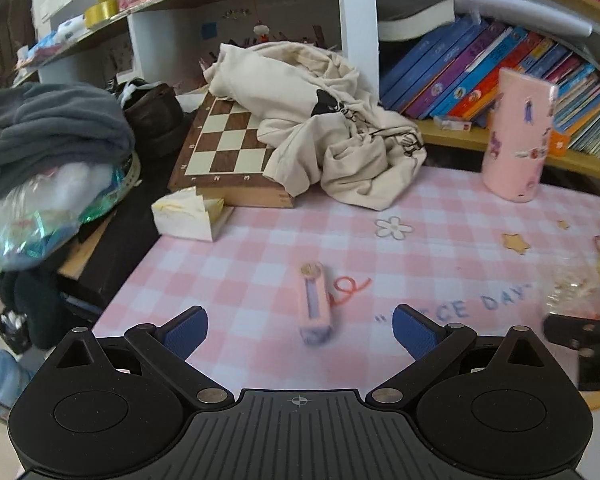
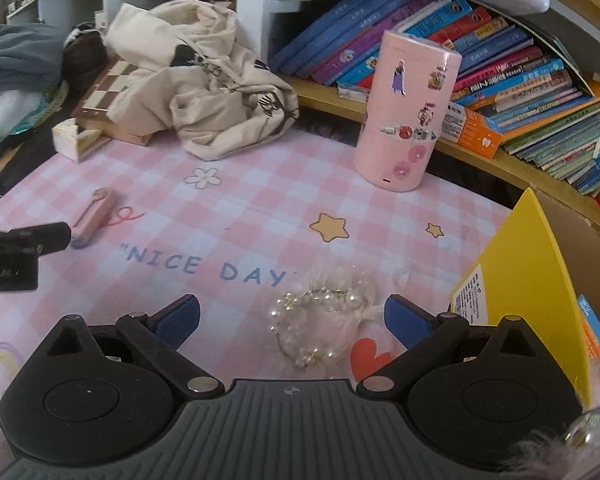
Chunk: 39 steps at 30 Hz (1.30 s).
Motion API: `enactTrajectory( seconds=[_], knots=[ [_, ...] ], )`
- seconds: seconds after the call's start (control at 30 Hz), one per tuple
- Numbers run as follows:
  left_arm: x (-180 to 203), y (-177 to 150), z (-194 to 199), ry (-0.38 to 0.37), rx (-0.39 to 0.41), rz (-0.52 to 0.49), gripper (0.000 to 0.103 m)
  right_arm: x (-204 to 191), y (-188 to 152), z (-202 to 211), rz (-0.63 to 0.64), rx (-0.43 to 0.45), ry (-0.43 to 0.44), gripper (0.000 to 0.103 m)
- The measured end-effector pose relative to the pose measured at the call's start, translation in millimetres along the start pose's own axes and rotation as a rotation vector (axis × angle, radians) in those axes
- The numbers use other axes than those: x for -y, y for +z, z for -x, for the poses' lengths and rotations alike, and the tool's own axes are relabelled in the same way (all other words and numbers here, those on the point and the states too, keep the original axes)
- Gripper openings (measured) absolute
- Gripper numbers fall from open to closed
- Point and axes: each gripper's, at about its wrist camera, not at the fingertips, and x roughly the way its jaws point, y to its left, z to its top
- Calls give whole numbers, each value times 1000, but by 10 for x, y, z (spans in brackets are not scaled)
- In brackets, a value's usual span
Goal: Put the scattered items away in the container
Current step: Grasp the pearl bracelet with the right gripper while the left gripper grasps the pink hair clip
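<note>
Left wrist view shows your left gripper (image 1: 300, 330) with its jaws spread wide and holding nothing, the small pink case (image 1: 316, 304) lying on the checked desk (image 1: 260, 240) between the blue pads, touching neither. Your right gripper (image 2: 292, 318) is likewise wide open and empty, poised over the pearl bracelet (image 2: 320, 320), which lies between its fingers. At your right stands the yellow box (image 2: 532, 280), open.
</note>
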Motion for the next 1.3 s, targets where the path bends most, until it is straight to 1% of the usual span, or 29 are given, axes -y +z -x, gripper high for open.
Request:
enactTrajectory(
  seconds=[0.2,0.27,0.37,0.43,0.5,0.53,0.6,0.67,0.7,0.83,0.9,0.93,0.97,1.0,1.03,1.07,1.1,1.2,1.3],
  knots=[
    [15,90,-298,-6,-16,-16,100,83,7,-168,-32,-31,-12,100],
    [-3,110,-371,-29,-22,7,100,103,7,-210,-40,-39,-15,100],
    [-18,120,-459,-32,-30,28,99,140,12,-270,-63,-52,-18,100],
    [-22,125,-522,-27,-41,24,99,170,13,-309,-78,-61,-19,99],
    [-30,126,-571,-24,-49,24,97,192,14,-343,-91,-70,-21,95],
    [-38,129,-598,-25,-55,26,93,203,13,-363,-97,-76,-20,94],
    [-55,131,-657,-27,-74,34,89,228,8,-399,-111,-89,-18,89],
    [-71,123,-717,-30,-94,43,80,245,-1,-431,-122,-102,-17,83],
    [-76,117,-743,-32,-105,46,79,251,-4,-447,-126,-107,-12,80],
    [-101,99,-759,-49,-99,61,76,255,-11,-460,-130,-107,1,76],
    [-93,101,-751,-59,-92,55,70,244,-10,-455,-124,-101,6,69],
    [-84,105,-748,-63,-89,52,62,240,-10,-450,-122,-97,10,67],
    [-75,108,-740,-66,-86,49,51,235,-7,-445,-117,-94,14,61],
    [-67,114,-730,-68,-84,45,45,226,-2,-438,-110,-90,23,52],
    [-61,119,-723,-69,-84,44,34,218,-2,-428,-104,-87,34,50],
    [-64,125,-718,-70,-86,45,25,211,0,-422,-98,-86,44,47],
    [-69,128,-712,-73,-89,47,23,207,1,-416,-95,-87,54,46],
    [-121,123,-679,-83,-105,70,23,232,2,-383,-110,-92,86,42],
    [-166,103,-580,-90,-96,91,23,250,6,-317,-125,-102,114,41]
  ],
)
